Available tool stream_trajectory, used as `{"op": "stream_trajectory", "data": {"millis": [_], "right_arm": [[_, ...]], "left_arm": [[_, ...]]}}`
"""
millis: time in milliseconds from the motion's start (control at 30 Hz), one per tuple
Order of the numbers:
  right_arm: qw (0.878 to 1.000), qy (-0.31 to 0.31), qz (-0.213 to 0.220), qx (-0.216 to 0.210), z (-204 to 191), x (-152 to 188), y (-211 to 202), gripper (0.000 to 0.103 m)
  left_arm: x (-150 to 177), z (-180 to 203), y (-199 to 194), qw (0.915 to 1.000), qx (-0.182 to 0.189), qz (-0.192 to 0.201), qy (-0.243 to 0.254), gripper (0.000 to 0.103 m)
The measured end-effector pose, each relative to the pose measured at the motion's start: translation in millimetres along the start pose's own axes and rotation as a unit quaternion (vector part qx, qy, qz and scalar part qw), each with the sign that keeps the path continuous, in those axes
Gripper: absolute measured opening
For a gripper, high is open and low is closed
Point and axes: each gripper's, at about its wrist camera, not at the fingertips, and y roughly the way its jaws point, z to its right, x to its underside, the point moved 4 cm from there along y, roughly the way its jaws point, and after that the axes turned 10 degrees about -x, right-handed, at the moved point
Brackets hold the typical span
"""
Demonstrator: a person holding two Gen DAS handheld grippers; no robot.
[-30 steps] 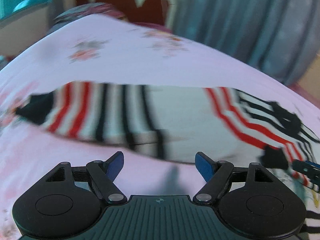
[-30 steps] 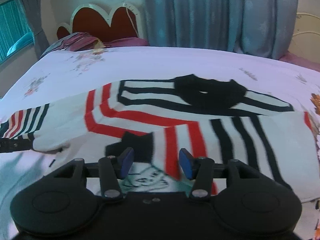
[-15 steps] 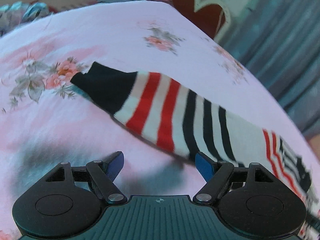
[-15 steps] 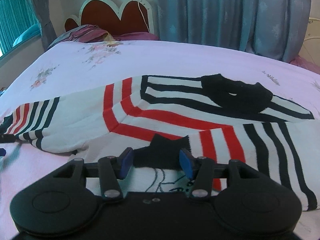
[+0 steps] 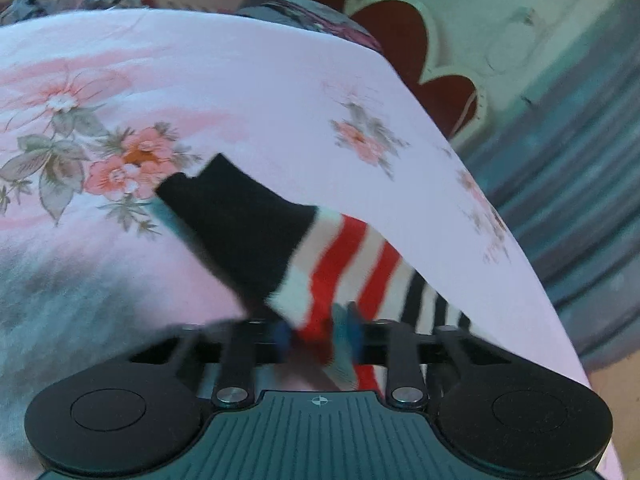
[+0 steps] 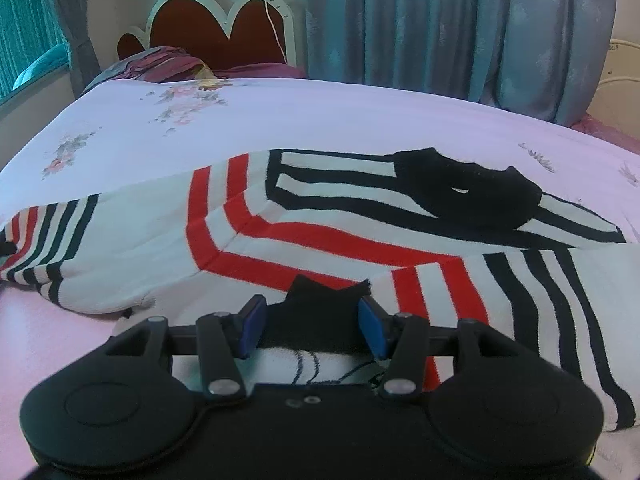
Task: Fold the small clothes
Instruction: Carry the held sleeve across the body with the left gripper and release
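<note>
Striped sweater (image 6: 320,232) is spread on the floral bedsheet (image 6: 280,120), one sleeve already folded across its body, as the left gripper (image 5: 316,336) is closing on the outstretched sleeve (image 5: 320,264) and the right gripper (image 6: 312,326) is held released around the folded black cuff (image 6: 320,308).

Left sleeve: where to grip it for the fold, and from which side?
Grip the left sleeve on its red-striped band just behind the black cuff, coming in over the near edge. It lies flat and loose on the bed, so a thin edge pinch suits. The left tool is closing there.
</note>
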Motion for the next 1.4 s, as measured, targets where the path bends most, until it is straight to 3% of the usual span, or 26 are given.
{"op": "stream_trajectory", "data": {"millis": [133, 233, 367, 467, 667, 867, 967, 1067, 1167, 1200, 1233, 1267, 1333, 1400], "right_arm": [[1.000, 0.000, 0.010, 0.010, 3.6, -2.4, -2.3, 0.050], [0.999, -0.007, 0.015, 0.027, 8.9, -3.0, -5.7, 0.050], [1.000, 0.004, -0.011, 0.029, 20.5, 6.1, 6.6, 0.050], [1.000, 0.019, -0.010, 0.017, 23.3, 2.7, 5.3, 0.051], [0.998, 0.060, 0.024, -0.001, 40.2, 2.1, -22.7, 0.049], [0.994, 0.093, 0.047, 0.017, 76.5, 9.2, -59.4, 0.050], [0.993, 0.106, 0.049, 0.027, 94.8, 17.0, -72.3, 0.050], [0.991, 0.119, 0.044, 0.026, 107.1, 27.1, -81.1, 0.052], [0.990, 0.136, 0.047, 0.011, 114.0, 31.0, -87.7, 0.059], [0.989, 0.138, 0.050, 0.006, 114.8, 30.7, -89.1, 0.059], [0.989, 0.139, 0.052, 0.003, 115.1, 29.7, -90.0, 0.059], [0.989, 0.139, 0.053, 0.001, 115.4, 28.4, -90.6, 0.060], [0.989, 0.138, 0.056, -0.007, 114.0, 25.1, -89.8, 0.060], [0.989, 0.134, 0.058, -0.017, 109.2, 21.1, -88.8, 0.060]], "left_arm": [[-3.0, 2.9, 3.8, 1.0000, 0.001, 0.005, 0.006, 0.007], [-4.8, 10.6, -4.1, 0.9996, 0.004, 0.024, 0.014, 0.006], [-5.0, 39.1, -30.6, 0.9950, 0.032, 0.063, 0.070, 0.006], [-1.3, 77.3, -56.1, 0.9855, 0.068, 0.089, 0.128, 0.006], [40.5, 172.5, -98.0, 0.9512, 0.167, 0.094, 0.242, 0.006], [135.8, 251.2, -118.1, 0.9012, 0.245, 0.045, 0.355, 0.006], [185.2, 275.7, -116.4, 0.8745, 0.256, 0.014, 0.412, 0.006], [232.9, 286.7, -112.2, 0.8473, 0.240, -0.016, 0.474, 0.006], [258.3, 283.2, -116.2, 0.8292, 0.219, -0.015, 0.514, 0.009], [260.1, 278.8, -120.8, 0.8261, 0.218, -0.010, 0.520, 0.011], [259.7, 274.8, -124.2, 0.8246, 0.220, -0.007, 0.521, 0.024], [259.5, 272.1, -128.5, 0.8230, 0.224, -0.004, 0.522, 0.045], [256.7, 272.2, -136.5, 0.8216, 0.228, 0.027, 0.522, 0.067], [254.0, 271.7, -144.6, 0.8160, 0.233, 0.055, 0.526, 0.068]]}}
